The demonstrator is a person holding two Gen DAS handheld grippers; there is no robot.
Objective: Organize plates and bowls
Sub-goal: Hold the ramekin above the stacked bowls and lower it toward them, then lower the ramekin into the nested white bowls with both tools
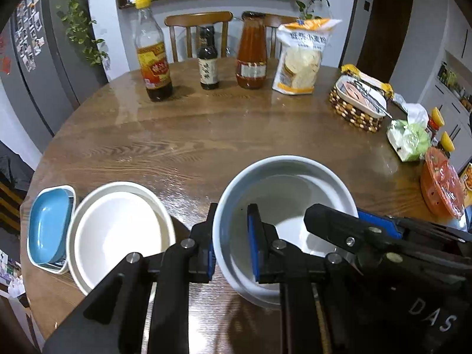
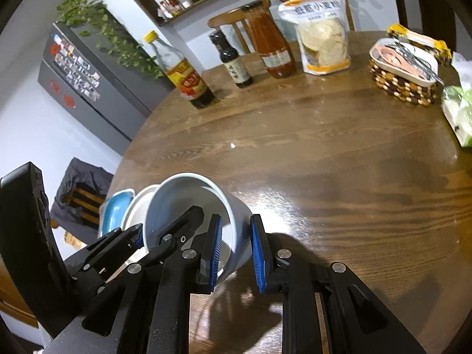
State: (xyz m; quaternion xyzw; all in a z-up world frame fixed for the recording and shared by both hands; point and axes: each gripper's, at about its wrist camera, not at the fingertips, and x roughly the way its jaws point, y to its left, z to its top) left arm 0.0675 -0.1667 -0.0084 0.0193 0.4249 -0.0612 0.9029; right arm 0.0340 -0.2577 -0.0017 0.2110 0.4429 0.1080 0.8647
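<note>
Both grippers straddled the grey bowl [image 1: 283, 206]: left gripper [image 1: 233, 244] clamped its left wall, right gripper [image 2: 236, 253] bracketed the right wall, pads apart, beside the white plate [image 1: 118, 230].

The orange dish [image 1: 441, 181] is cut off at the right edge.

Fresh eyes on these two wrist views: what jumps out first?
The grey-white bowl at the near table edge, with both grippers straddling its rim: the left gripper on its left wall, the right gripper on its right wall. Beside it to the left sit a white bowl and a blue dish nested in a white one. Bottles and a flour bag line the far side.
</note>
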